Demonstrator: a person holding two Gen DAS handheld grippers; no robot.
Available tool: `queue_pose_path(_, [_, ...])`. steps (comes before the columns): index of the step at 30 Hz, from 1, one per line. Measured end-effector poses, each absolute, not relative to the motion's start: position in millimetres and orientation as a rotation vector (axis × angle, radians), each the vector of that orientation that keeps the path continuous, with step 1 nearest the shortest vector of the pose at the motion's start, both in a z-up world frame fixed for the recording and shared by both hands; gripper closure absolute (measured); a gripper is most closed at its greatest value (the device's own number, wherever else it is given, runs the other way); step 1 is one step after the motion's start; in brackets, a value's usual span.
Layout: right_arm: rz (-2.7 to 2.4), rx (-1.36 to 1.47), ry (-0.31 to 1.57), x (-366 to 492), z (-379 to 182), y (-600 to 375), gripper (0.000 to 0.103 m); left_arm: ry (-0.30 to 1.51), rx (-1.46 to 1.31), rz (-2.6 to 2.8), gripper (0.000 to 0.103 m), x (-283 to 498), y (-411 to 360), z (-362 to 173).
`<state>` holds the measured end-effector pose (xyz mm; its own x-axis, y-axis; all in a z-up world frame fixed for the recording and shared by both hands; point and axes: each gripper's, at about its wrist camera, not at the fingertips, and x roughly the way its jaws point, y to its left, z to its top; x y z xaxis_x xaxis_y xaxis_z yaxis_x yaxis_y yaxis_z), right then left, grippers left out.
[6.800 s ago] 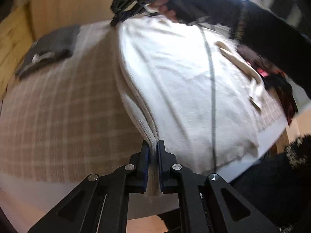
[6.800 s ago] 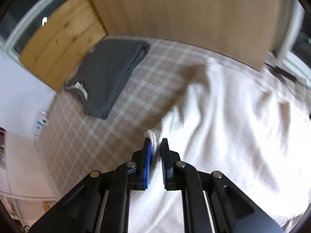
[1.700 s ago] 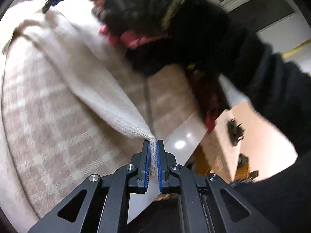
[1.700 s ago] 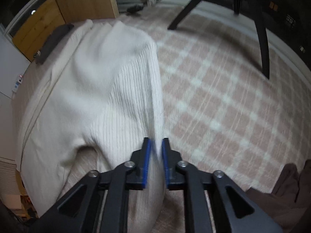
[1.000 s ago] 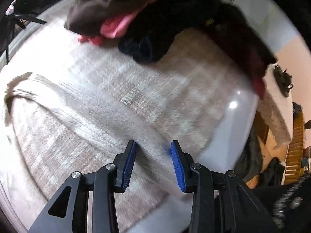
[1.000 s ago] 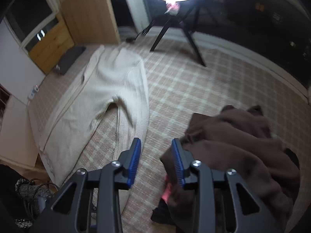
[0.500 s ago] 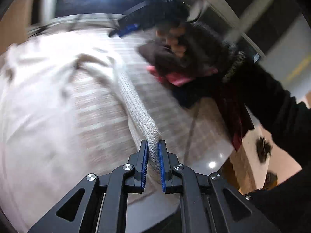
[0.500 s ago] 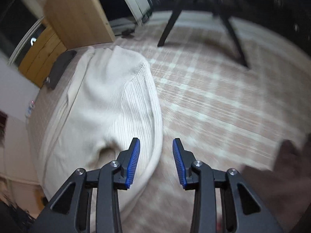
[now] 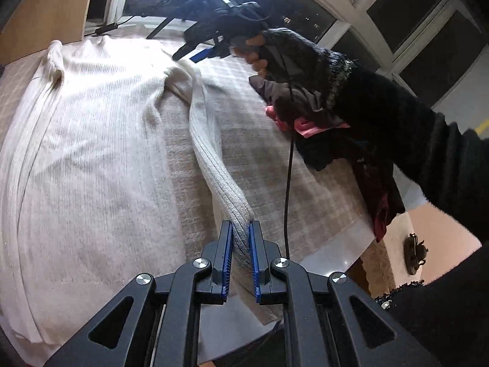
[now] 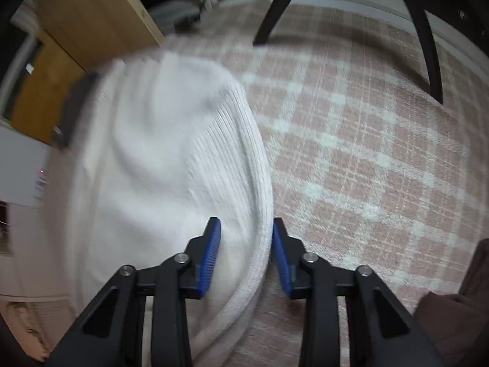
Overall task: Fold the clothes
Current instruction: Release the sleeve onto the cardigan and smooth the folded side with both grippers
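Observation:
A cream ribbed sweater [image 9: 91, 140] lies spread on the pink checked table cloth [image 9: 259, 153]. My left gripper [image 9: 240, 235] is shut on the ribbed cuff [image 9: 237, 211] of its right sleeve, which runs up to the shoulder. My right gripper [image 10: 243, 229] is open, its jaws on either side of the sweater's shoulder edge [image 10: 259, 183]. It also shows in the left wrist view [image 9: 195, 53] at the sweater's far shoulder, held by a gloved hand.
A pile of dark brown, pink and black clothes [image 9: 314, 122] lies on the right of the table. A dark folded garment [image 10: 71, 110] lies at the far end. Tripod legs [image 10: 428, 46] stand on the cloth. The table's front edge [image 9: 336, 263] is near.
My left gripper let go, then shut on the sleeve cuff and lifted it. My right gripper opened and moved in over the sweater's shoulder.

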<state>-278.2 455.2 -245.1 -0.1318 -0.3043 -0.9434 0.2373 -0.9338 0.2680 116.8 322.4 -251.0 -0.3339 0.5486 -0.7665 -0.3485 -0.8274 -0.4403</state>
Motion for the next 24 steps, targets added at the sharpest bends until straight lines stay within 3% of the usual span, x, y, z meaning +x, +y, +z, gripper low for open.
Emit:
queue_pose_path(5, [-2.191,1.711,-0.163,-275,-210,445,0.098,-0.317,-1.317,2.196,0.093,120,301,-249])
queue_pose_path(11, [-2.147,1.641,0.002,-287,-188,359,0.098,-0.477,-1.324,2.219,0.093,133,256,-251])
queue_pose_path(13, [-2.101,1.660,0.141,-287,-200,322,0.093,-0.517,-1.369,2.214,0.091,140,235,-255])
queue_pose_path(16, [-2.123,1.660,0.184,-282,-197,306,0.087,-0.482,-1.537,2.242,0.090,150,207,-264])
queue_pose_path(19, [-2.193,1.619,0.246,-261,-186,317,0.073,-0.445,-1.570,2.296,0.090,155,194,-263])
queue_pose_path(20, [-2.213,1.592,0.271,-250,-182,325,0.066,-0.434,-1.553,2.309,0.087,156,193,-259])
queue_pose_path(22, [-2.251,1.573,0.286,-231,-181,345,0.062,-0.405,-1.528,2.327,0.070,156,192,-252])
queue_pose_path(24, [-2.252,1.552,0.268,-211,-186,368,0.062,-0.347,-1.536,2.320,0.069,151,199,-253])
